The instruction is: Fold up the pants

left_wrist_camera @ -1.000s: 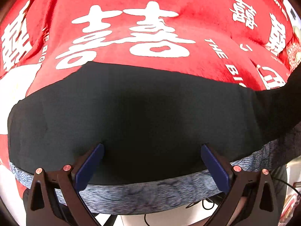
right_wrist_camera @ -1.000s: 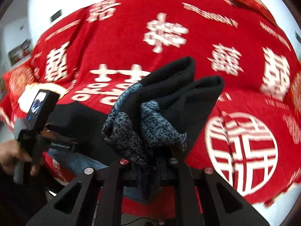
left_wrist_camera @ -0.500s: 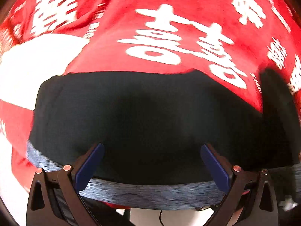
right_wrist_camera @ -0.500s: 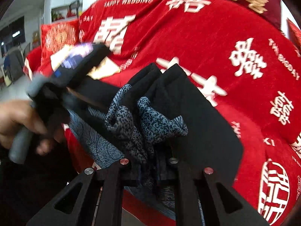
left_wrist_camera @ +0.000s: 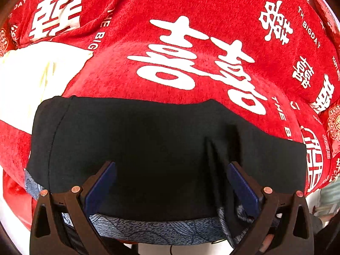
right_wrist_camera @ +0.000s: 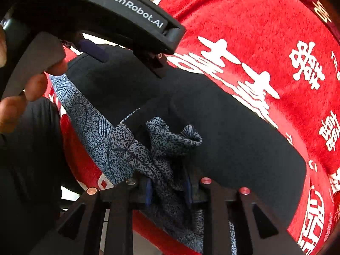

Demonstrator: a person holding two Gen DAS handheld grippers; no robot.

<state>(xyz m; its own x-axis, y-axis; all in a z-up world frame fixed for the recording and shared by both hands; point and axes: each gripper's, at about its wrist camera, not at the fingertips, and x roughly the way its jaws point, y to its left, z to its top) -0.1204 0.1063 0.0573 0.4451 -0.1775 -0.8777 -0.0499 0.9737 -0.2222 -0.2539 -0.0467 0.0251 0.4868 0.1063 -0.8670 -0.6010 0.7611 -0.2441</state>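
A: Red wedding blanket point(left_wrist_camera: 191, 6) with white characters covers the whole surface. Black pants point(left_wrist_camera: 159, 140) lie flat near its front edge, patterned blue-grey lining point(left_wrist_camera: 153, 227) showing along the hem closest to us.

B: Change noted. Right gripper point(right_wrist_camera: 169, 189) is clamped on a bunch of lining and black cloth, and it has swung that end across. A second ago the bundle was held high over open blanket; now it sits low over the pants, right beside the left gripper point(left_wrist_camera: 172, 182).

A: Left one? Jaws wide, straddling the cloth, gripping nothing. New ridge of fabric by its right finger point(left_wrist_camera: 242, 182); earlier that stretch was smooth.

B: So my read: the fold-over is nearly laid, release comes next.
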